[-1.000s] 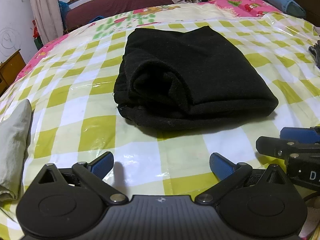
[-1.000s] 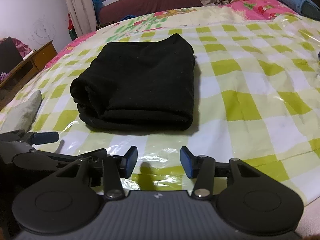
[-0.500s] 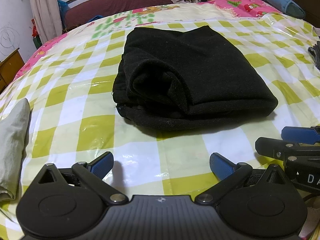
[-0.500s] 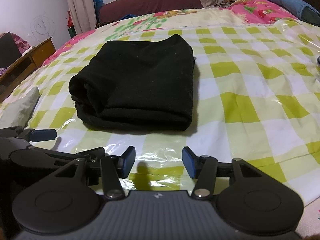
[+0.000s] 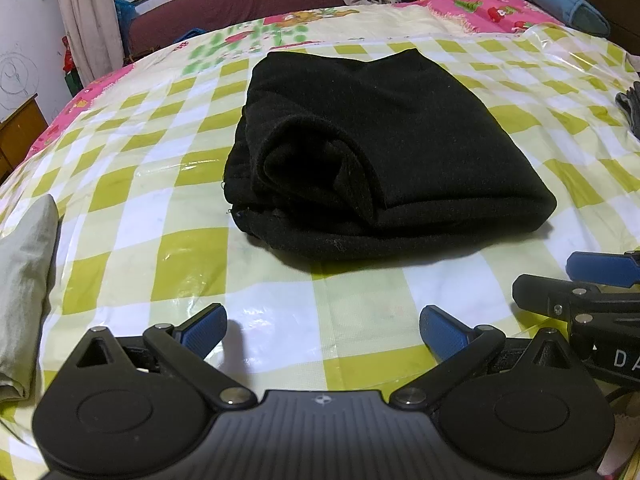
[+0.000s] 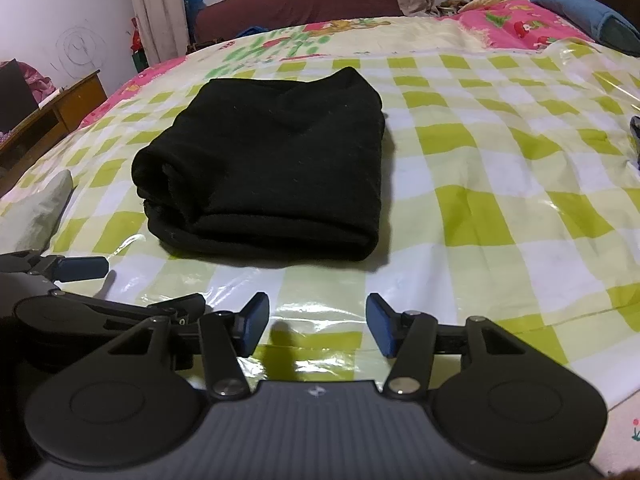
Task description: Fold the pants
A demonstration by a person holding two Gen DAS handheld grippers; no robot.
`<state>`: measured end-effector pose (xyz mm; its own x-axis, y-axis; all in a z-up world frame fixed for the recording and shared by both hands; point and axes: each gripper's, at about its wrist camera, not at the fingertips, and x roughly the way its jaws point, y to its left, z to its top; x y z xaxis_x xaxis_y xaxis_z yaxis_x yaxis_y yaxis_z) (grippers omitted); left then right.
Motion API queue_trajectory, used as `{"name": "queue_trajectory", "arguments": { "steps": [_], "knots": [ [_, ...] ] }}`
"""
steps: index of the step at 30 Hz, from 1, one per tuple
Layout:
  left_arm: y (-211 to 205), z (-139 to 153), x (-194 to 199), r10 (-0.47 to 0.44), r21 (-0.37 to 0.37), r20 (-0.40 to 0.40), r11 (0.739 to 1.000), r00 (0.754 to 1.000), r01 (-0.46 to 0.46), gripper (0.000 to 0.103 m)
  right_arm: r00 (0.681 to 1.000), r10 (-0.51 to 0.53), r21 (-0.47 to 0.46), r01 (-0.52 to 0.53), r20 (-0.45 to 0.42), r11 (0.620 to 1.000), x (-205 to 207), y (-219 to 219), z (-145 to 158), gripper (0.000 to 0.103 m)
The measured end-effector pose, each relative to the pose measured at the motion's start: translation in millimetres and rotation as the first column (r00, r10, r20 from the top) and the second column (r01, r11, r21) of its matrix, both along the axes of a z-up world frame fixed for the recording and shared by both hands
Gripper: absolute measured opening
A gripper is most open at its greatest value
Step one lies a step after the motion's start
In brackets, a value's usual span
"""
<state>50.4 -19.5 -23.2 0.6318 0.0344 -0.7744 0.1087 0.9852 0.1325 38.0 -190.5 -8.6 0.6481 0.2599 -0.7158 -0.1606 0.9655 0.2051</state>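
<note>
- The bed covered by a green-and-white checked sheet under clear glossy plastic (image 5: 132, 216) fills both views; a pink floral quilt (image 6: 516, 28) lies at its far side.
- The folded black fleece pants (image 5: 384, 152) rest on that sheet as a thick rectangular bundle, roughly mid-bed and well ahead of both grippers. Judged from how they lie, the folding looks finished or nearly so.
- The bundle's long axis runs away from the cameras, its rounded fold facing the grippers. Loose layered ends show at its left near corner (image 6: 160, 184); how many layers is hard to tell in the dark cloth.
- A pale grey-green crumpled cloth (image 5: 24, 280) lies at the left edge of the bed, apart from the pants.
- The left gripper (image 5: 322, 326) hovers over bare sheet with its blue-padded jaws spread wide and nothing between them. The pants lie straight ahead of it, their untidy corner slightly to its left.
- The right gripper (image 6: 318, 326) has its jaws parted more narrowly, also empty. The pants lie ahead and to its left, with their tidy right near corner closest.
- Both sit about equally near; any tidying of the loose ends would likely fall to the left one.
</note>
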Motion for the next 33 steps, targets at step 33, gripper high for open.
{"name": "queue_trajectory", "arguments": {
  "steps": [33],
  "knots": [
    [1.6,-0.2,-0.1,-0.002,0.007,0.002,1.000,1.000,0.001,0.103,1.000,0.001,-0.001,-0.001,-0.002,1.000,0.4,-0.1,-0.2,0.057]
  ]
}}
